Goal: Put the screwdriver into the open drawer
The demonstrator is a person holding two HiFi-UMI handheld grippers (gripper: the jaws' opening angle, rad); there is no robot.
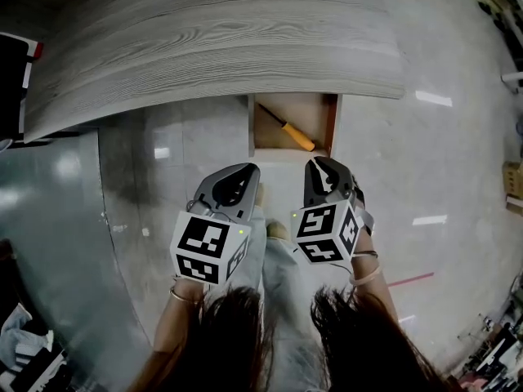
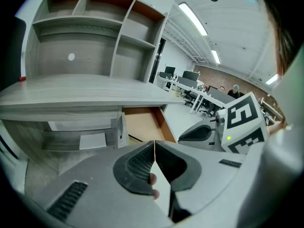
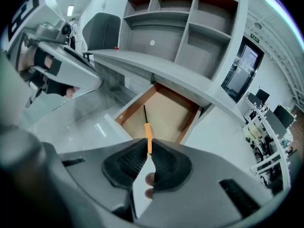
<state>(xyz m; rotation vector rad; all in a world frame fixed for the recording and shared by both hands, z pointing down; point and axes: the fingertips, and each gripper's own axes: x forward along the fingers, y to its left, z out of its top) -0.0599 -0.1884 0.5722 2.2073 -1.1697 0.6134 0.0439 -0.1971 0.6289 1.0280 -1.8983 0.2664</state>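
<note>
The screwdriver (image 1: 292,132) lies flat in the open drawer (image 1: 330,121). It slants across the wooden bottom, orange handle toward the front right and dark shaft toward the back left, and it touches neither pair of tongs. My left tongs (image 1: 243,172) hang over the floor just before the drawer's front, a little to its left, jaws pressed together with nothing between them. My right tongs (image 1: 324,167) are level with them at the drawer's front right, likewise closed and empty. In the right gripper view the orange handle shows just past their tips, but the head view makes plain that it lies down in the drawer, apart from them. From that I judge the placing done, and what is left is to leave cleanly. I should draw both tongs straight back and up, keeping them closed so no jaw catches the drawer front or the lip of the tabletop (image 1: 212,31) above. I should also avoid nudging the drawer, since the screwdriver could roll on that smooth bottom.
</note>
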